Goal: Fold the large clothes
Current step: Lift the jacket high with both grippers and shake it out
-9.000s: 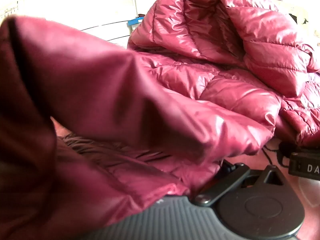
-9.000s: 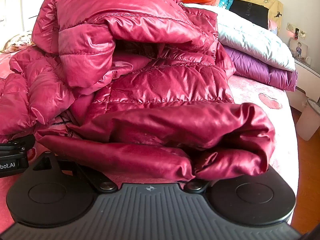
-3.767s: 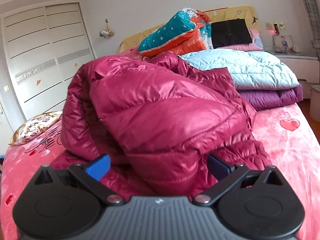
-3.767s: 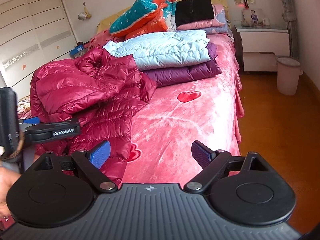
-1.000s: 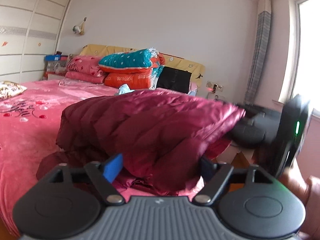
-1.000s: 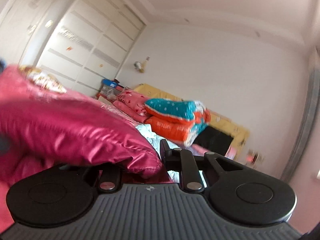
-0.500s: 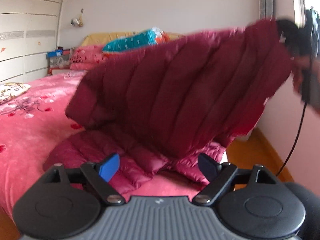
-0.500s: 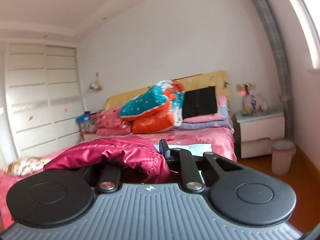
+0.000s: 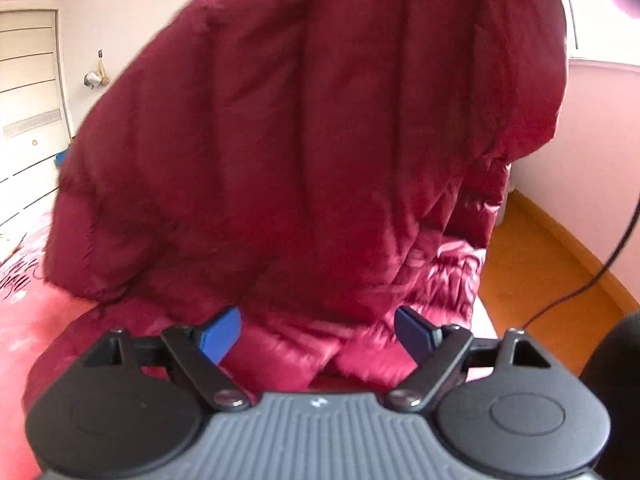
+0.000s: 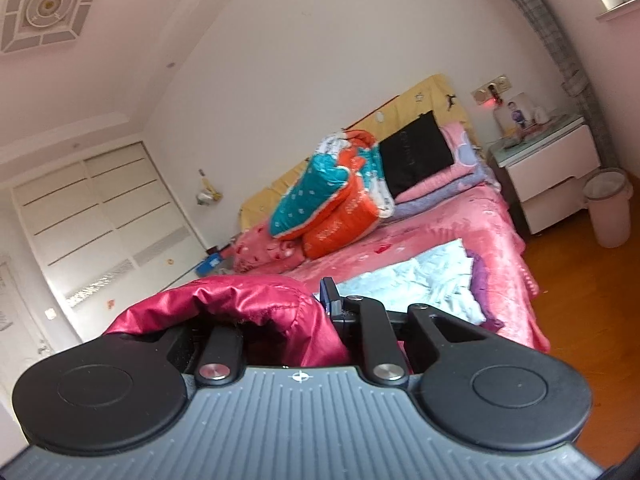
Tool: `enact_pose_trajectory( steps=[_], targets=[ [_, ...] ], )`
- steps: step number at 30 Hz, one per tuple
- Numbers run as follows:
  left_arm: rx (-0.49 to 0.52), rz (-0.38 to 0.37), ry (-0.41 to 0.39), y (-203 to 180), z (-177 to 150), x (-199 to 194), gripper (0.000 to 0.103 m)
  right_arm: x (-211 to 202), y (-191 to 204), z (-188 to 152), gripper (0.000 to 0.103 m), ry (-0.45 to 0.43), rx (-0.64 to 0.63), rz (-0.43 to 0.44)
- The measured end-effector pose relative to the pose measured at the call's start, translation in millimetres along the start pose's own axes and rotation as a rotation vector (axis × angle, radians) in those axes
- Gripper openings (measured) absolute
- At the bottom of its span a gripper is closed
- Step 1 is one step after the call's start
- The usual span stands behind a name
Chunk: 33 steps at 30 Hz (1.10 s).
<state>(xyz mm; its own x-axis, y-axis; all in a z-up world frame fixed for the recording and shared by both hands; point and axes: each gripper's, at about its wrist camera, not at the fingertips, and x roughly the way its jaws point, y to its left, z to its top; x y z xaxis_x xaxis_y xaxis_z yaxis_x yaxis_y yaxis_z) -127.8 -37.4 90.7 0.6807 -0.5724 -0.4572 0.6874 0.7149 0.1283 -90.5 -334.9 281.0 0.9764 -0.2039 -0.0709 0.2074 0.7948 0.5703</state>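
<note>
A dark red quilted down jacket [image 9: 304, 128] hangs in a tall sheet from the upper right of the left wrist view, and its lower part lies crumpled on the pink bed [image 9: 24, 320]. My left gripper [image 9: 318, 330] is open just in front of that lower part, with nothing pressed between its blue pads [image 9: 220, 334]. In the right wrist view my right gripper [image 10: 320, 308] is shut on a bunched edge of the jacket [image 10: 240, 300], held up above the bed and rolled to one side.
The pink bed [image 10: 492, 240] carries a folded light blue quilt [image 10: 432, 276] over a purple one, with teal and orange bedding [image 10: 332, 200] at the headboard. A white nightstand [image 10: 548, 168] and a bin [image 10: 608, 208] stand at the right on the orange floor. White wardrobe doors [image 10: 92, 220] line the left wall.
The right gripper has lifted the jacket's edge higher and rolled, so the jacket now hangs as a tall sheet. The left gripper has come closer and lower toward the jacket's bottom part, still open.
</note>
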Motion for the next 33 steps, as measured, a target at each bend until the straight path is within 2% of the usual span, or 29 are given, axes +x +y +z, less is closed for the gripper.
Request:
enact_pose_trajectory(
  steps=[6, 10, 13, 14, 15, 17, 19, 20, 27, 33],
  targets=[
    [0.095, 0.064, -0.016, -33.4, -2.5, 25.7, 0.084, -0.4, 15.5, -8.9, 0.021, 0.019, -0.005, 0.057],
    [0.124, 0.171, -0.013, -43.9, -5.3, 44.4, 0.084, 5.1, 20.4, -10.4, 0.021, 0.035, 0.006, 0.089],
    [0.087, 0.246, -0.028, -33.4, -0.1, 52.6, 0.083, 1.0, 25.0, -14.4, 0.021, 0.043, -0.003, 0.106],
    [0.065, 0.263, -0.038, -26.1, 3.0, 52.2, 0.080, 0.9, 25.5, -15.4, 0.021, 0.044, -0.009, 0.108],
    [0.048, 0.276, -0.047, -20.0, 6.4, 51.5, 0.073, 0.1, 26.2, -16.4, 0.021, 0.043, -0.019, 0.108],
    [0.017, 0.278, -0.062, -6.3, 11.7, 44.7, 0.055, -3.2, 26.6, -18.0, 0.021, 0.043, -0.035, 0.103],
    [-0.025, 0.276, -0.076, 11.6, 15.7, 32.5, 0.022, -5.2, 24.4, -17.9, 0.021, 0.040, -0.039, 0.100],
    [-0.052, 0.278, -0.087, 21.4, 19.9, 26.0, 0.017, -6.8, 24.1, -18.0, 0.021, 0.034, -0.046, 0.095],
    [-0.178, 0.354, -0.240, 77.8, 43.0, -39.4, 0.010, -26.5, 26.6, -15.2, 0.021, -0.007, -0.080, 0.084],
    [-0.238, 0.410, -0.394, 114.8, 69.4, -107.6, 0.008, -55.9, 49.1, -2.4, 0.021, -0.099, -0.185, 0.091]
  ],
)
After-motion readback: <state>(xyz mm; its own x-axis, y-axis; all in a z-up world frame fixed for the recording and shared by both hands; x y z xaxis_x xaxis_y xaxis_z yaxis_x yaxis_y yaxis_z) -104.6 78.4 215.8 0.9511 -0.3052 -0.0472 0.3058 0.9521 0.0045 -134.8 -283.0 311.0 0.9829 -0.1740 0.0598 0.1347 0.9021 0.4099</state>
